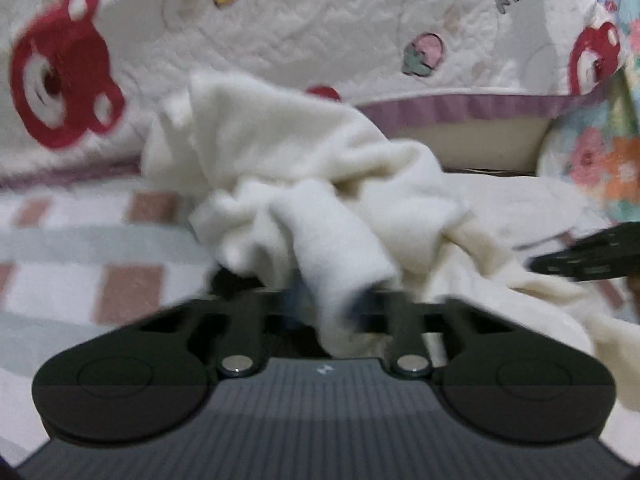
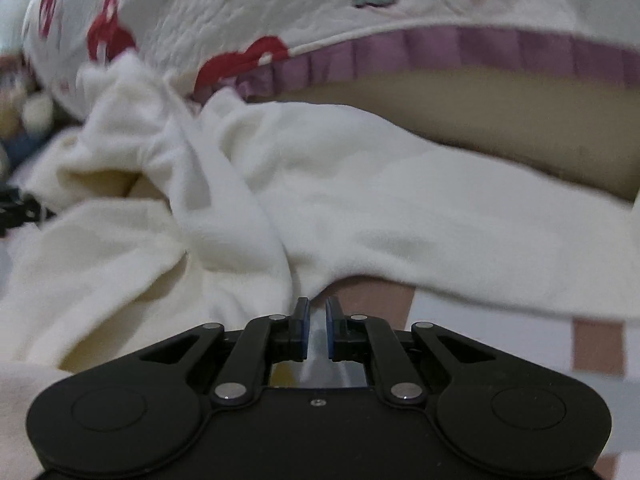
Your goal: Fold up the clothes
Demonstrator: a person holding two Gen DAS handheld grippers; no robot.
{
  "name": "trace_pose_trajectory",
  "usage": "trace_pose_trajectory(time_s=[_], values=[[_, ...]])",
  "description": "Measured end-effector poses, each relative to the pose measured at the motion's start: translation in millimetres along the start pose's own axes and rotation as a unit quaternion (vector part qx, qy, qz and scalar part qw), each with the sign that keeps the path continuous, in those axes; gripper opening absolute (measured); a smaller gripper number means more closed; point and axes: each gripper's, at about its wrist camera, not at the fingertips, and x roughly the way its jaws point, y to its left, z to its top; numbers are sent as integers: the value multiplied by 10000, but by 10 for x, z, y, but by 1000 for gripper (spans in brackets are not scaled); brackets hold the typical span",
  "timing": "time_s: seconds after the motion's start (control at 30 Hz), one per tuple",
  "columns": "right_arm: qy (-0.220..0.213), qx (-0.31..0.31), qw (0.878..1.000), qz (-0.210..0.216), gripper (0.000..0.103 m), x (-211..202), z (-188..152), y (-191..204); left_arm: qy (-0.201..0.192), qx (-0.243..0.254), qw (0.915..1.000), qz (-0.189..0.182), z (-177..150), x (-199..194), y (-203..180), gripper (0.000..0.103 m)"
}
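The cream garment is seen bunched on the checked bed sheet, no tidy fold yet shown. A strip of it is pinched by the left hand-held gripper. The right hand-held gripper is nearly closed, its pads bare, at the garment's edge.

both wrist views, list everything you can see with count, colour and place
garment: one, cream fleece, crumpled in a heap on the bed, a fold draped over the left gripper's fingertips
quilt: one, white with red bears, strawberries and a purple border, bunched behind the garment
bed sheet: one, white with pink and pale grey checks, under everything
floral fabric: one, multicoloured flowers, far right of the left view
left gripper: one, black, at the garment, fingertips hidden by cloth
right gripper: one, black with blue pads, narrow gap between them, nothing held, at the garment's front edge
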Motion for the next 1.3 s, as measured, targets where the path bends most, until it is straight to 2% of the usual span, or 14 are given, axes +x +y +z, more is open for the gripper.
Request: trace_pose_trajectory(time_s=[0.13, 0.2, 0.37, 0.43, 0.57, 0.67, 0.73, 0.83, 0.93, 1.0, 1.03, 1.07, 1.17, 1.3], values=[[3, 545, 9954, 794, 26, -55, -22, -81, -233, 585, 9910, 1184, 121, -64, 68, 7], [13, 575, 9932, 1014, 36, -35, 35, -49, -292, 677, 9856, 1519, 191, -176, 244, 7], [-93, 903, 9826, 1623, 43, 2, 195, 15, -155, 618, 9775, 2013, 287, -548, 1024, 8], [-171, 912, 9750, 2020, 44, 3, 230, 54, -74, 652, 9681, 2417, 229, -677, 1386, 9], [49, 501, 9647, 2584, 50, -11, 201, 232, 293, 778, 9383, 3356, 144, -863, 1999, 7], [234, 291, 9387, 3427, 52, -99, 191, 334, 470, 664, 9098, 4069, 247, -1119, 2433, 7], [329, 115, 9315, 3620, 53, -177, 214, 398, 313, 345, 8992, 4350, 429, -1386, 2735, 7], [485, -230, 9333, 3552, 53, -239, 243, 509, -147, -31, 8761, 4819, 664, -1776, 3149, 7], [560, -496, 9427, 3251, 53, -219, 223, 601, -591, -429, 8423, 5340, 722, -2014, 3464, 10], [482, -651, 9539, 2890, 53, -189, 151, 620, -818, -1281, 8178, 5551, 654, -2082, 3602, 32], [439, -715, 9585, 2725, 53, -180, 120, 629, -748, -2039, 8094, 5456, 584, -2112, 3657, 60], [381, -732, 9615, 2622, 53, -189, 108, 634, -627, -2744, 8100, 5144, 485, -2118, 3680, 64], [208, -785, 9695, 2312, 53, -217, 73, 648, -380, -4150, 8419, 3427, 49, -1941, 3485, 64], [-24, -853, 9782, 1894, 53, -254, 25, 668, 538, -4561, 8691, 1834, -508, -1451, 2811, 64]])
